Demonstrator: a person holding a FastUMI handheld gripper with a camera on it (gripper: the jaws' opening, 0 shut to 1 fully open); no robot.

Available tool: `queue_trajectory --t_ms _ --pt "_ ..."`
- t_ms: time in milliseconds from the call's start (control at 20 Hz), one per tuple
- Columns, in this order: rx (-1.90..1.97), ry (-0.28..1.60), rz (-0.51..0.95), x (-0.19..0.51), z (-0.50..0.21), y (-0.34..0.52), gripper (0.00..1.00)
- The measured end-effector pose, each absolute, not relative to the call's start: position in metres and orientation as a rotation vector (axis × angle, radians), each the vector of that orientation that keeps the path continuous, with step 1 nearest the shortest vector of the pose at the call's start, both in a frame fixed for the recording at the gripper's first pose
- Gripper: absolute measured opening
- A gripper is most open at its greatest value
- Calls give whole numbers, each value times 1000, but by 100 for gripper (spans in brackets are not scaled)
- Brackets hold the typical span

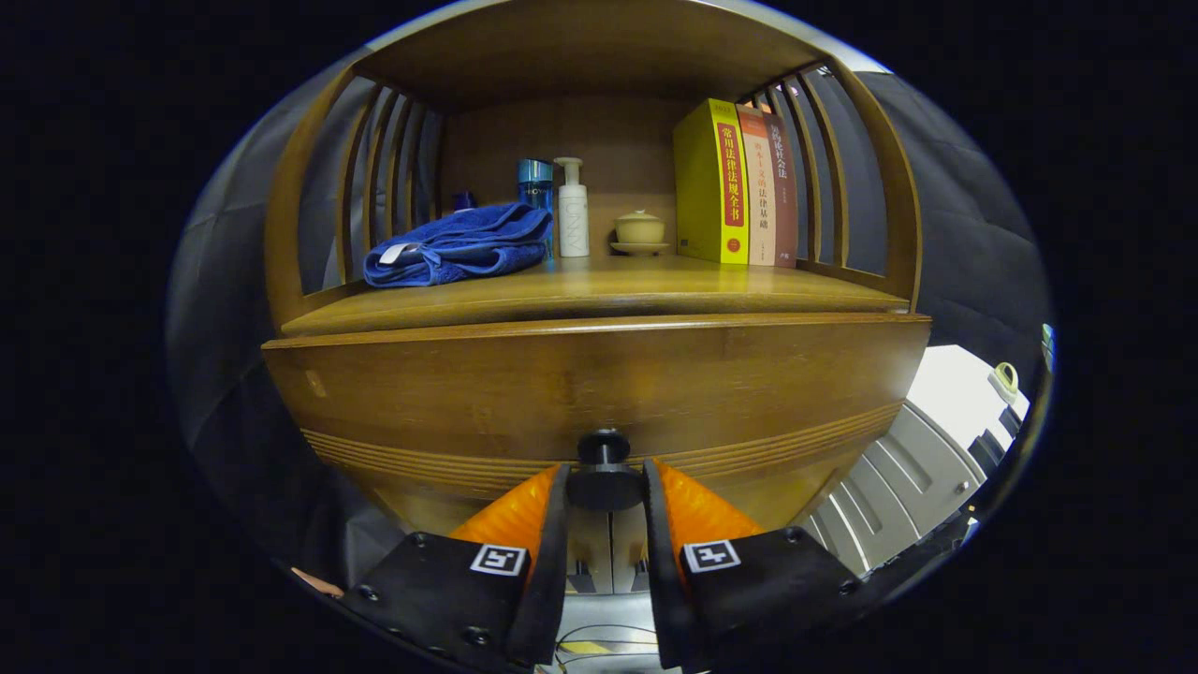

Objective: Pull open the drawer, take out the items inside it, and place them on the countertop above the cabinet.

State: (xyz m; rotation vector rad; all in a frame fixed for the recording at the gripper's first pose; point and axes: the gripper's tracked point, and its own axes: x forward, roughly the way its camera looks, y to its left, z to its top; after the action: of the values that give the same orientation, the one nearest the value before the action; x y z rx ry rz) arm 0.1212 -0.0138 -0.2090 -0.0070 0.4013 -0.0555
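while your claw (604, 487) pinches the dark knob (604, 473) from both sides, the drawer (599, 388) front sits flush, closed. above it, the worktop (599, 290) carries a blue towel (459, 245), two bottles (573, 208), a lidded cup (640, 229) and books (739, 183).
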Motion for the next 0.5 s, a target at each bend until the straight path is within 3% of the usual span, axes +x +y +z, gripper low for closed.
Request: queue_trajectory --t_ms 500 --pt "6 430 -62 54 -208 -14 47"
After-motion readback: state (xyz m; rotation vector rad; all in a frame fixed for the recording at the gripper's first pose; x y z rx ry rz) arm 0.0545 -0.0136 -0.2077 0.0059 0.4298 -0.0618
